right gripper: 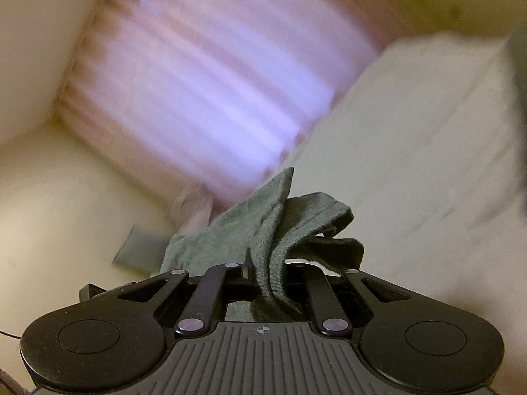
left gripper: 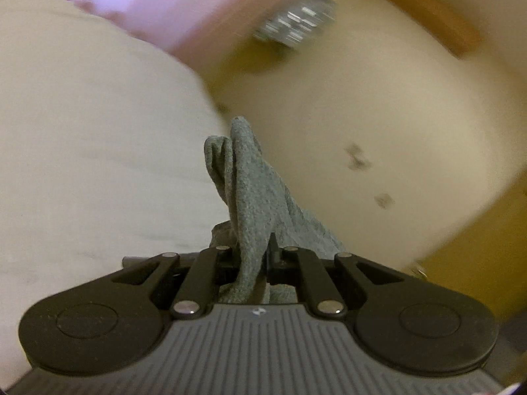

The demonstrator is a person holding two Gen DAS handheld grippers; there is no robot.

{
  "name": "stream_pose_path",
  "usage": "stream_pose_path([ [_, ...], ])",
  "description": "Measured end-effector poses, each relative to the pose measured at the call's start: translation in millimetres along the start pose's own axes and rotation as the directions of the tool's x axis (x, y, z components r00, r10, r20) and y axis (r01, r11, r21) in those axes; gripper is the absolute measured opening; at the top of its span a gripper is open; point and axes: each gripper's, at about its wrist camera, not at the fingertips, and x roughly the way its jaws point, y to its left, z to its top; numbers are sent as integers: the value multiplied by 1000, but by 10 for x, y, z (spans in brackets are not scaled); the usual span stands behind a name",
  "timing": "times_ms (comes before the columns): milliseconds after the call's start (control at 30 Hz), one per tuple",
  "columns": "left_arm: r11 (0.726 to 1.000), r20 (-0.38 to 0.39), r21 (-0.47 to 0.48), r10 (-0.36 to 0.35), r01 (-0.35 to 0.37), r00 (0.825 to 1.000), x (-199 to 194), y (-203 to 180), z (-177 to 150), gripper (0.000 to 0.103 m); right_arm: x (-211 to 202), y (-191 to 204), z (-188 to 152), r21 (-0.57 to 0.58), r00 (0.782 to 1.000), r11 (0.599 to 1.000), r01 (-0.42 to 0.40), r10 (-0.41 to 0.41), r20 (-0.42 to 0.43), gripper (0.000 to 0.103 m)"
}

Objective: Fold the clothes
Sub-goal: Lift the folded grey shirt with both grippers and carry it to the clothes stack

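Grey garment pinched in both claws, lifted above a pale bed.

Left claw (left gripper: pixel 252 256) clenched on a bunched fold of grey garment (left gripper: pixel 253 191); right claw (right gripper: pixel 266 273) clenched on its hemmed edge (right gripper: pixel 316 220); white bed (right gripper: pixel 411 138) beneath; pink striped curtain (right gripper: pixel 204 92) beyond, blurred.
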Motion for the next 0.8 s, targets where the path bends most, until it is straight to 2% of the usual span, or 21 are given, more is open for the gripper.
stream_pose_path([
  [133,989,-98,38,-138,142,986,1231,-603,-14,6,-958,-201,467,-16,984,992,123,-120,135,7],
  [233,976,-182,51,-201,214,962,2084,-981,-68,6,-1509,-395,680,-2,954,976,216,-210,214,7],
  [333,970,-252,46,-219,237,943,2685,-1248,-224,6,-1859,-636,803,50,920,956,288,-290,265,7],
  [467,972,-319,57,-197,226,927,3217,-1479,-409,6,-2020,-985,930,107,892,936,334,-351,285,7],
  [600,977,-346,79,-158,197,925,3734,-1407,-255,6,-2109,-1456,1166,138,886,931,337,-363,287,7],
  [700,988,-386,92,-79,123,919,4315,-1239,-128,6,-2023,-1843,1311,169,881,920,354,-388,271,7],
  [800,991,-415,128,10,47,910,4720,-1040,-144,7,-1921,-2223,1454,200,874,906,372,-414,253,7],
])
